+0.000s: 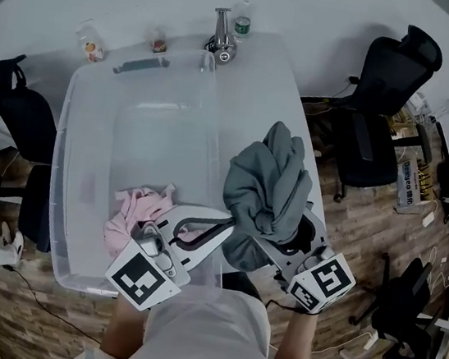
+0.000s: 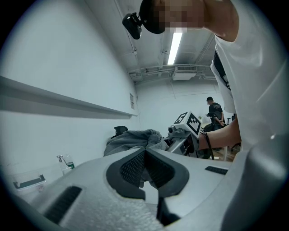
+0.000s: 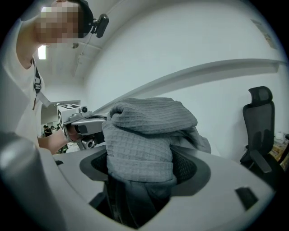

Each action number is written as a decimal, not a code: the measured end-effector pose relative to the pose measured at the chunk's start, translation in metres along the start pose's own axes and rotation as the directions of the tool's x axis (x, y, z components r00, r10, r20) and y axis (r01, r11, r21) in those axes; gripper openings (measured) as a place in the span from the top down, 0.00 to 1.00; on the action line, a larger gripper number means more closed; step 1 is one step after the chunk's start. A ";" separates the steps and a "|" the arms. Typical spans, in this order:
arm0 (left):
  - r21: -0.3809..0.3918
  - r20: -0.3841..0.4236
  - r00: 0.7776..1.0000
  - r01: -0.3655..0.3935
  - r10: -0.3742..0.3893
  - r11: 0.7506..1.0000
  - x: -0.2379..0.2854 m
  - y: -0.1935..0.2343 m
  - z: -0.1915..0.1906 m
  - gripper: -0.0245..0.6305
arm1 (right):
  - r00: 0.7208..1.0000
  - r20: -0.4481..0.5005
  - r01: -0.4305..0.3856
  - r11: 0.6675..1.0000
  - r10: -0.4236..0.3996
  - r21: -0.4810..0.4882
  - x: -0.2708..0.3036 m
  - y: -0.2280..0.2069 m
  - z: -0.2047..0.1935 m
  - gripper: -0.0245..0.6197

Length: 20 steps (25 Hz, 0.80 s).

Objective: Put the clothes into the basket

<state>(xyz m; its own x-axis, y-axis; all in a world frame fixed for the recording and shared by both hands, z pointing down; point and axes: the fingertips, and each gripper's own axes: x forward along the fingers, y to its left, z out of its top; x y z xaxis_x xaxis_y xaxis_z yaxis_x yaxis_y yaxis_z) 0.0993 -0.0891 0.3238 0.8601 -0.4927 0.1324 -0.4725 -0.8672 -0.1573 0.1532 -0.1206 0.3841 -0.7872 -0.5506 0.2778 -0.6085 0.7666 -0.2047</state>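
Grey waffle-knit garment point(image 3: 143, 135), soft and thickly bunched, stands clamped between the right gripper point(image 3: 140, 164) jaws; the jaws are closed on its lower folds, and the wad rises upright out of them with loose cloth spilling over both pads; a darker, smoother fold hangs below the grip.

From the head view the garment is held up over the right rim of the basket point(image 1: 76, 104), partly above the white surface point(image 1: 283, 83) beside it; the basket's open inside lies to the left of the right jaws, so the drop calls, I judge, for a short carry leftward before letting go.

Clear, stiff plastic makes up the basket, a long rectangle with rounded corners, its long axis running away from the person; a crumpled pink garment point(image 1: 142, 208) already lies in its near corner.

The left gripper point(image 1: 205, 226) sits at the basket's near rim, its ribbed dark pads brought together with nothing clearly between them; its tips point at the grey bundle, just short of it or touching, I cannot tell which; it is the nearer one to the basket, but the right one bears the load.
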 end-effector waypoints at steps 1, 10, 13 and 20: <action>0.002 0.001 1.000 -0.009 0.009 1.000 -0.003 0.001 0.001 0.96 | 1.000 0.005 -0.009 1.000 0.009 -0.005 0.000 0.003 0.004 0.40; 0.014 0.003 0.994 -0.108 0.108 0.994 -0.038 0.015 0.006 0.96 | 0.993 0.030 -0.114 0.990 0.117 -0.077 0.018 0.037 0.037 0.40; 0.015 0.002 0.988 -0.152 0.152 0.988 -0.054 0.021 0.007 0.96 | 0.987 0.021 -0.155 0.983 0.158 -0.102 0.028 0.049 0.044 0.40; 0.005 -0.009 0.965 -0.263 0.263 0.965 -0.091 0.028 0.004 0.96 | 0.965 -0.017 -0.261 0.953 0.262 -0.150 0.050 0.079 0.052 0.40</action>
<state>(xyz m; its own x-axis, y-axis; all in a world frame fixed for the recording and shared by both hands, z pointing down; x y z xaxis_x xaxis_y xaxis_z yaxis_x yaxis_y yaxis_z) 0.0086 -0.0678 0.3035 0.7041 -0.7038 0.0948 -0.6809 -0.7070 -0.1912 0.0607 -0.1049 0.3330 -0.9172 -0.3248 0.2308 -0.3594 0.9245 -0.1271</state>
